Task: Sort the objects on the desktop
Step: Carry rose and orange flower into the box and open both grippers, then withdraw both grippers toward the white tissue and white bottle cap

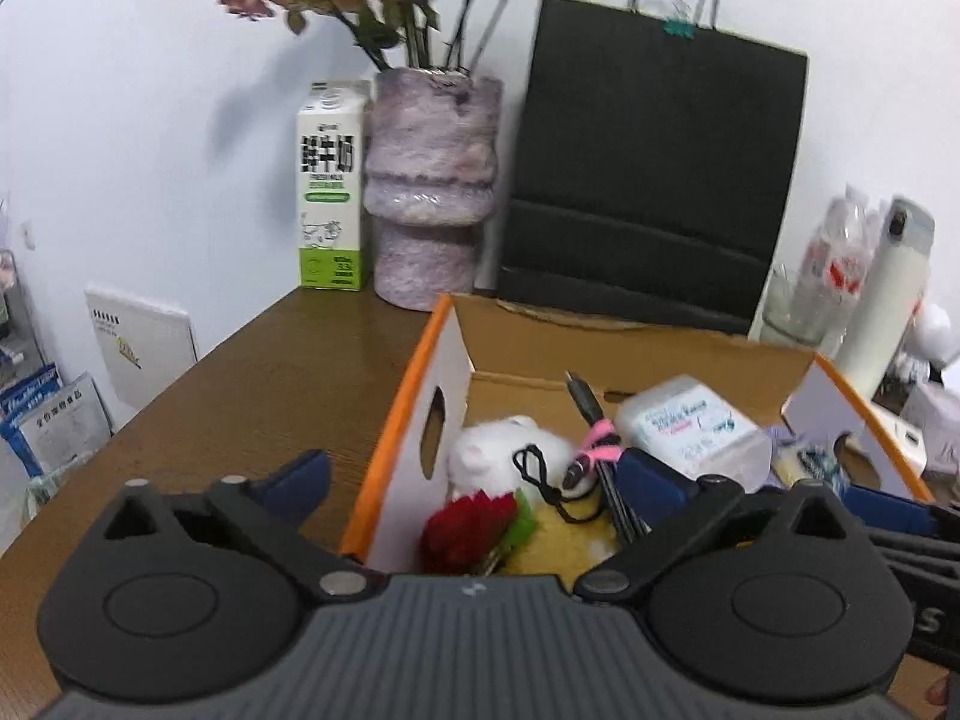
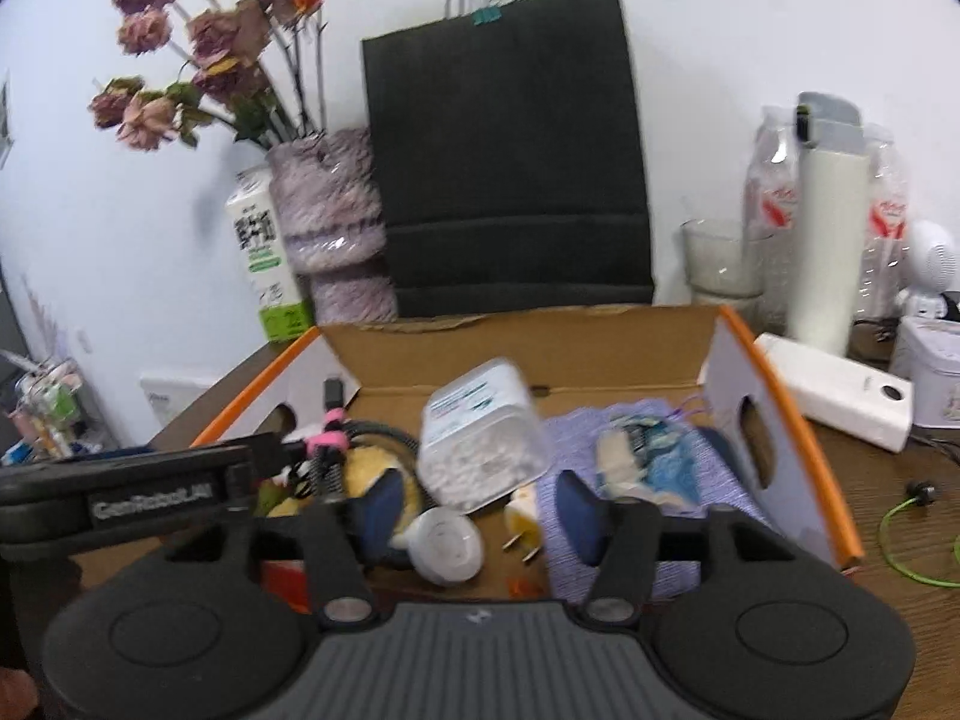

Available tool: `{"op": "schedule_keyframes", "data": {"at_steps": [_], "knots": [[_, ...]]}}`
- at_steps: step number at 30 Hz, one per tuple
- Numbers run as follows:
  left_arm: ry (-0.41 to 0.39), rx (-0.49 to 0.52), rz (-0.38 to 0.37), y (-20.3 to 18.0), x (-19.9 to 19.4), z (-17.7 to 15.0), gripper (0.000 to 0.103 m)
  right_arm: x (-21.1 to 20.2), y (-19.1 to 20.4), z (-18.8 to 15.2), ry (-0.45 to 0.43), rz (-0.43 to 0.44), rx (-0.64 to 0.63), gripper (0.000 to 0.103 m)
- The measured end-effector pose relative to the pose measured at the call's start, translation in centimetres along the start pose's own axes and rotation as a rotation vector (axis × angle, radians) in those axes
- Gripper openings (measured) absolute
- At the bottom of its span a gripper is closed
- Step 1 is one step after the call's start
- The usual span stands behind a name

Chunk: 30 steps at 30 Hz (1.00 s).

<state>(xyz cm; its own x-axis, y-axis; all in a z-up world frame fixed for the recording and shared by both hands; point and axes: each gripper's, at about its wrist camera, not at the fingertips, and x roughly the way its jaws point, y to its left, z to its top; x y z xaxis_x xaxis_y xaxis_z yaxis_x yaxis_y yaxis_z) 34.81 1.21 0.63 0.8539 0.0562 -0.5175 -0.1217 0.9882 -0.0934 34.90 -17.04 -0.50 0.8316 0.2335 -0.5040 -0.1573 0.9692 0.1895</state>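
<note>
Both grippers, left and right, gaping, nothing clamped; clear tub tilted in cardboard box, just ahead of right jaws, nearer that hand.

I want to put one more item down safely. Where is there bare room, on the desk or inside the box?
Free: the brown wooden desk left of the orange-edged cardboard box, in front of the green-white milk carton and fuzzy purple vase. Inside the box it is crowded; only the floor strip along its back wall is bare. Right of it, a white rectangular device and green cable leave little room.
</note>
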Motion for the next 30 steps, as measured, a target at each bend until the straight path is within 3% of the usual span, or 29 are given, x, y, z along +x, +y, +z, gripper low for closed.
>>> {"op": "schedule_keyframes", "data": {"at_steps": [1, 2, 5, 10, 17, 30], "knots": [[0.003, -0.016, -0.021, 0.2, -0.2, 0.1, 0.103, -0.3, -0.2, 0.1, -0.008, 0.000, 0.008, 0.092], [0.005, -0.028, -0.038, 0.3, -0.5, 0.2, 0.103, -0.8, -0.4, 0.2, -0.026, -0.001, 0.010, 0.099], [0.000, -0.049, -0.071, 0.5, -1.7, 0.2, 0.103, -2.2, -0.3, 0.6, -0.050, -0.002, -0.005, 0.103], [-0.002, -0.080, -0.182, 1.7, -4.4, -1.1, 0.103, -5.5, -0.1, 0.1, -0.086, 0.014, -0.024, 0.103], [-0.032, -0.042, -0.177, 3.4, -8.9, -4.0, 0.103, -9.8, -0.1, -3.7, -0.051, -0.010, -0.074, 0.103], [0.102, 0.038, -0.135, 5.9, -10.4, -9.9, 0.103, -11.6, 2.4, -11.7, 0.117, -0.032, -0.172, 0.103]]}}
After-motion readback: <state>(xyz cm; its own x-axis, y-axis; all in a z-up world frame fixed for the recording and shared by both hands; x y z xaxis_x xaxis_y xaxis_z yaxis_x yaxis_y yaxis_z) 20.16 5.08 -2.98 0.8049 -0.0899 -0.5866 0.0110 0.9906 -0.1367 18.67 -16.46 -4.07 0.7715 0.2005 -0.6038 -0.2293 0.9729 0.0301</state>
